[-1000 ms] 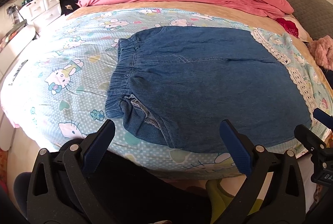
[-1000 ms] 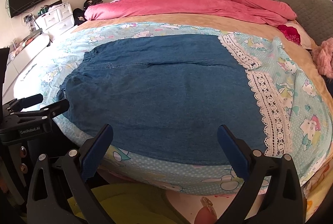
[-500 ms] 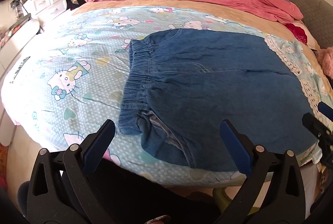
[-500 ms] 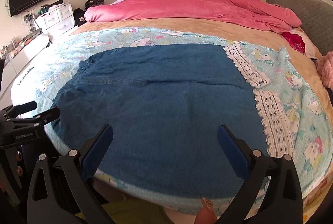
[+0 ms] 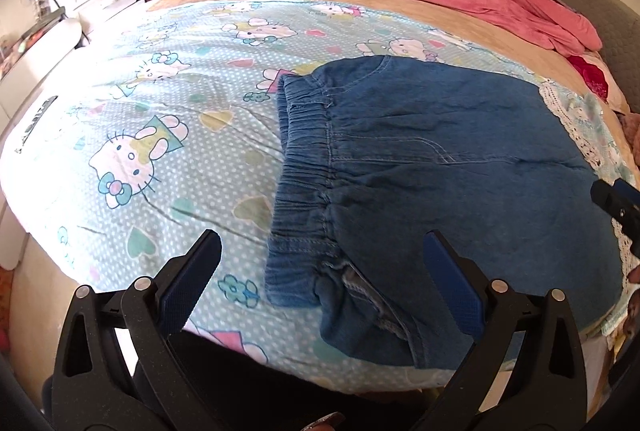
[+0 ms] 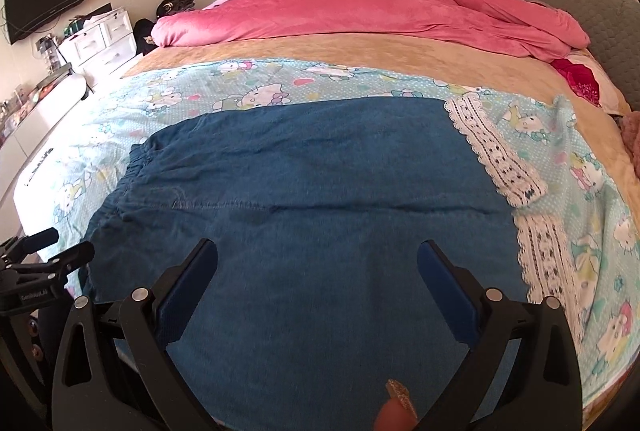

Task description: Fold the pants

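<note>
Denim pants (image 5: 460, 167) lie spread flat near the front edge of the bed (image 5: 132, 135), seemingly with no fold made yet, while the left hand-held gripper (image 5: 320, 255) and right hand-held gripper (image 6: 318, 259) hover released, grasping nothing.

Bare sheet (image 5: 168, 119) left of pants (image 5: 460, 183)

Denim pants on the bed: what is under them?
The pants lie flat on a cartoon-print blanket, which shows all around them. White lace trim sticks out at their right edge. Whatever else lies beneath the denim is covered.
</note>
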The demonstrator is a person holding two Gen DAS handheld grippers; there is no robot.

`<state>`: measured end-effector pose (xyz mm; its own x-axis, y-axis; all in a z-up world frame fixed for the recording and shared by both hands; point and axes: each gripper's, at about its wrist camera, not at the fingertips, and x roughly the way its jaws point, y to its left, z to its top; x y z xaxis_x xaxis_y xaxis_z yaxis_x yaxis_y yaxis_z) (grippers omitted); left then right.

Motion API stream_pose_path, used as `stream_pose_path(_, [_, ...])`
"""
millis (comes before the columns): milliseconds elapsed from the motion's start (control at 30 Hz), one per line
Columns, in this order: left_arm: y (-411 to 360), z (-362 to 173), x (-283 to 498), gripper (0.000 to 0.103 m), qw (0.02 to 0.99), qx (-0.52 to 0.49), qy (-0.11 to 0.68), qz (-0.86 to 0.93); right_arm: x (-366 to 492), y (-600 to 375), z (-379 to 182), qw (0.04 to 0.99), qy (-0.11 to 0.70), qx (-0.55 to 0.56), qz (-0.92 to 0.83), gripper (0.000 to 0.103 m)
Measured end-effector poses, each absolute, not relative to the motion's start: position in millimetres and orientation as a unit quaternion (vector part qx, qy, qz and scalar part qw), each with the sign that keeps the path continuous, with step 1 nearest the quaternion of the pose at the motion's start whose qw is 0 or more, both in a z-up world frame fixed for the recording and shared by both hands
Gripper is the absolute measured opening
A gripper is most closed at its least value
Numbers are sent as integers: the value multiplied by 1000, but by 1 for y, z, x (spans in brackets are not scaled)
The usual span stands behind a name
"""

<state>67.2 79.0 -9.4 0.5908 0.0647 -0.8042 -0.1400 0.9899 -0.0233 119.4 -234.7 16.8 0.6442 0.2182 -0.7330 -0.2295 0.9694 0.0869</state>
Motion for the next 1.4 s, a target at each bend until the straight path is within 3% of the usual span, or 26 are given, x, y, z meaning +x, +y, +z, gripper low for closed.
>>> stream_pose_path(833, [130,-9,128,95,882,-55,462,79,216,-180,13,885,426,-56,176,99])
stream_pose_path(1400, [137,-20,218,95,877,-8,474,78,306,-136,-12,863,444,-145,192,99])
